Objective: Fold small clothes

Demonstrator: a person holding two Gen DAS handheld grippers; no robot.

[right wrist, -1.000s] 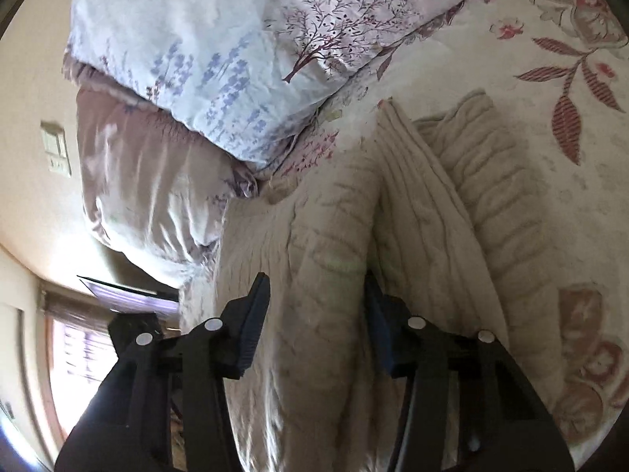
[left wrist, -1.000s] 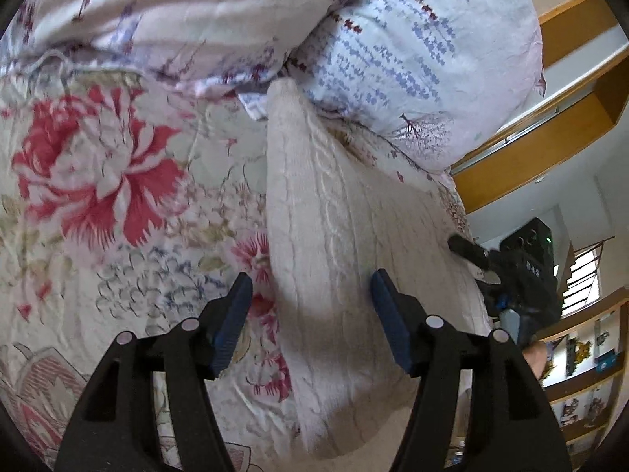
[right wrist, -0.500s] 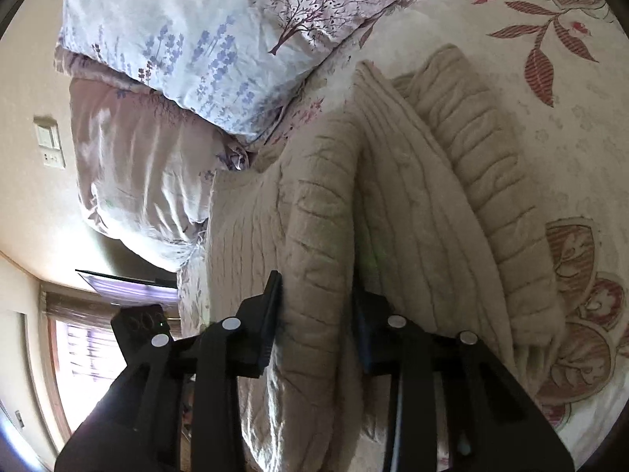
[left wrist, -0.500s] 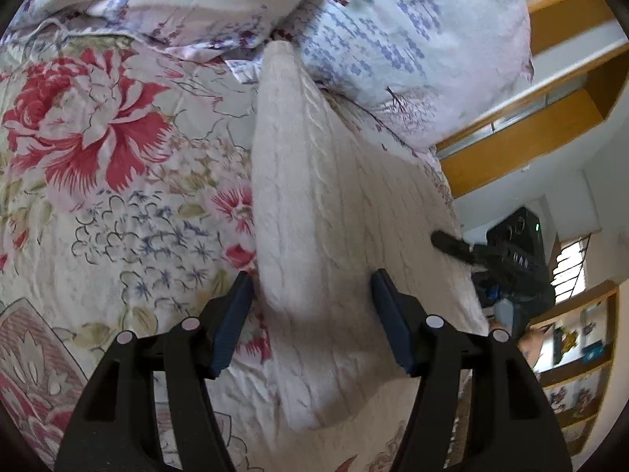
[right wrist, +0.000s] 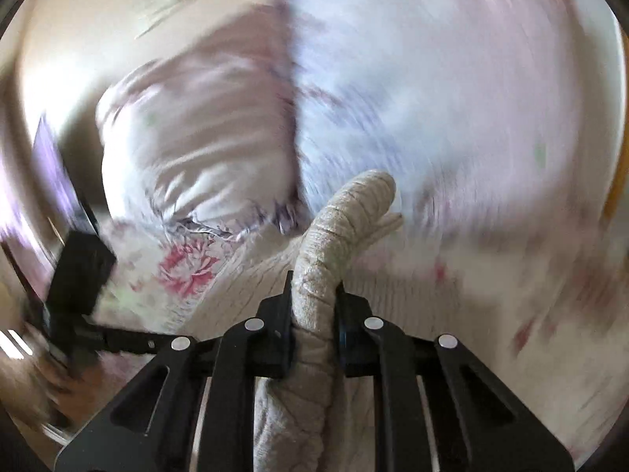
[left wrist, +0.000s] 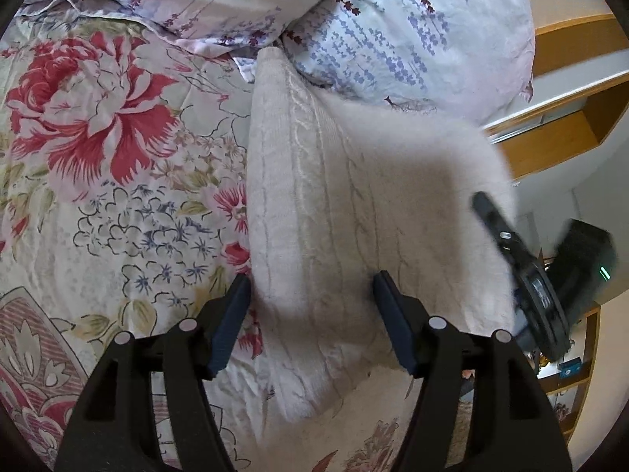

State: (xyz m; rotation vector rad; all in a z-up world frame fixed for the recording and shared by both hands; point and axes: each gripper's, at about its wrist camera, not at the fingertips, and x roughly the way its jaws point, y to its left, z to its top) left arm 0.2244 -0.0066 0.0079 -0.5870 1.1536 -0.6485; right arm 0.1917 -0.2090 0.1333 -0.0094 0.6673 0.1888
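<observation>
Right claw (right wrist: pixel 314 322) had just been closing and was clamped on a bunched fold of the cream knit sweater (left wrist: pixel 326 204), raised off the floral bedspread (left wrist: pixel 118 196). Left claw (left wrist: pixel 310 314) stood wide, fingers straddling the sweater's near fold, not pinching. Sweater lay on the bed below the pillows (left wrist: pixel 412 31). Right view heavily blurred.

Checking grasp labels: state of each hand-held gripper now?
Left hand-held gripper: open, astride the knit garment.
Right hand-held gripper: just closed, pinching a fold of it.
</observation>
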